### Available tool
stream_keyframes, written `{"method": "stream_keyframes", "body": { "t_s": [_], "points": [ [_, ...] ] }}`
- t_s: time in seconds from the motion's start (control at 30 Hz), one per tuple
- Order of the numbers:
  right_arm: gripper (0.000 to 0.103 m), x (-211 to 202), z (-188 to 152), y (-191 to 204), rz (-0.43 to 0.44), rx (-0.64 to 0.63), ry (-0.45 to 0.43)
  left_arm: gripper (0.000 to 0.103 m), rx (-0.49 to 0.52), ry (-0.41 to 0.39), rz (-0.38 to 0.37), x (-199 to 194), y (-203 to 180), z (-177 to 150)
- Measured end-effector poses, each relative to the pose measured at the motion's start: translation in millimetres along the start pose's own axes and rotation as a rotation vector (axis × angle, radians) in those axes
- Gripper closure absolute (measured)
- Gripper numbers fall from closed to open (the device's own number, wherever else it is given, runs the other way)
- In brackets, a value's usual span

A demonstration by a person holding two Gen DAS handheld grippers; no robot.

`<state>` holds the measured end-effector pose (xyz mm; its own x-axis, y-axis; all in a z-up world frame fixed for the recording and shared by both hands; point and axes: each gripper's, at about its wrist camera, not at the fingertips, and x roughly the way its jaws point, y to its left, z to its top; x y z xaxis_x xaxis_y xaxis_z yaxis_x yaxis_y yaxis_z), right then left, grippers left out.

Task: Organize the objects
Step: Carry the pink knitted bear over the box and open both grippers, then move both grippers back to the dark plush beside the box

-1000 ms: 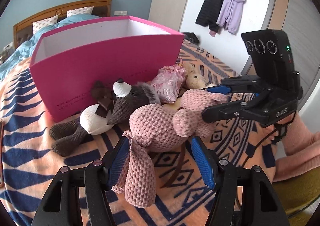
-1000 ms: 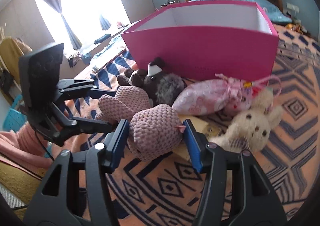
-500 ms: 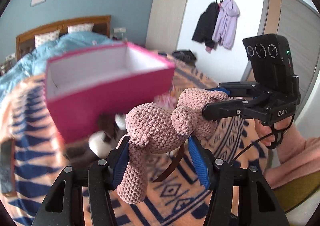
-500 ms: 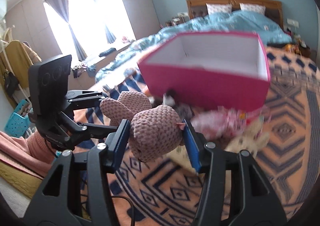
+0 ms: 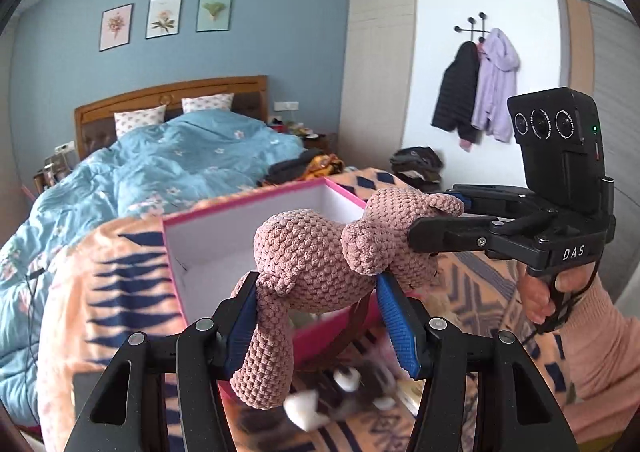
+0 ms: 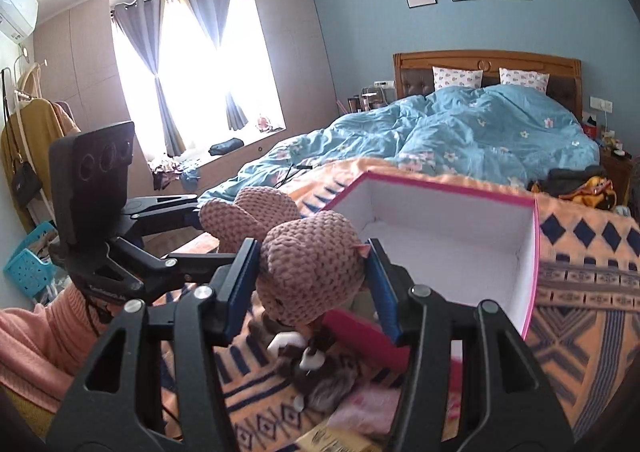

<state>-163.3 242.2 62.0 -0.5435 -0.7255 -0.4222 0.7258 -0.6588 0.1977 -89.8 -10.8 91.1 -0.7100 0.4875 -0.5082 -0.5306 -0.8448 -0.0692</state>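
Observation:
Both grippers hold one pink crocheted plush toy (image 5: 316, 268) in the air, at the near rim of an open pink box (image 5: 224, 248) with a white inside. My left gripper (image 5: 320, 316) is shut on its body and leg. My right gripper (image 6: 312, 284) is shut on its head (image 6: 316, 272). The right gripper also shows in the left wrist view (image 5: 444, 219), and the left gripper shows in the right wrist view (image 6: 196, 236). The box (image 6: 448, 248) looks empty inside.
A grey and white plush (image 6: 316, 368) and a pink pouch (image 6: 360, 408) lie blurred on the orange patterned blanket (image 6: 592, 316) below the toy. A blue duvet (image 5: 160, 167) covers the bed behind the box. Coats (image 5: 480, 91) hang on the right wall.
Both grippers have lifted the pink plush toy off the blanket and carried it up to the box's near rim. The other toys stayed on the blanket below.

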Motion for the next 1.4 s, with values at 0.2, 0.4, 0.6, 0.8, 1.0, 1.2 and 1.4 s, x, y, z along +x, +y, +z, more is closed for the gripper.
{"method": "stream_keyframes", "body": {
  "t_s": [0.2, 0.4, 0.6, 0.8, 1.0, 1.2, 1.4],
  "points": [
    [0.047, 32, 23, -25, -0.003, 0.014, 0.015, 0.044, -0.034, 0.029, 0.048, 31, 23, 14],
    [0.047, 70, 19, -52, -0.007, 0.070, 0.078, 0.044, -0.111, 0.107, 0.062, 70, 51, 13],
    [0.047, 104, 12, -75, -0.007, 0.137, 0.146, 0.044, -0.150, 0.172, 0.095, 99, 68, 3],
    [0.047, 128, 5, -81, -0.098, 0.173, 0.241, 0.044, -0.166, 0.215, 0.137, 116, 72, -3],
    [0.047, 126, -4, -85, -0.156, 0.212, 0.262, 0.044, -0.128, 0.179, 0.179, 107, 62, -5],
    [0.047, 98, -10, -79, -0.122, 0.229, 0.198, 0.031, -0.098, 0.089, 0.178, 80, 48, -12],
    [0.037, 50, -20, -47, -0.074, 0.179, 0.085, 0.020, -0.059, -0.013, 0.135, 41, 27, -26]
  ]
}}
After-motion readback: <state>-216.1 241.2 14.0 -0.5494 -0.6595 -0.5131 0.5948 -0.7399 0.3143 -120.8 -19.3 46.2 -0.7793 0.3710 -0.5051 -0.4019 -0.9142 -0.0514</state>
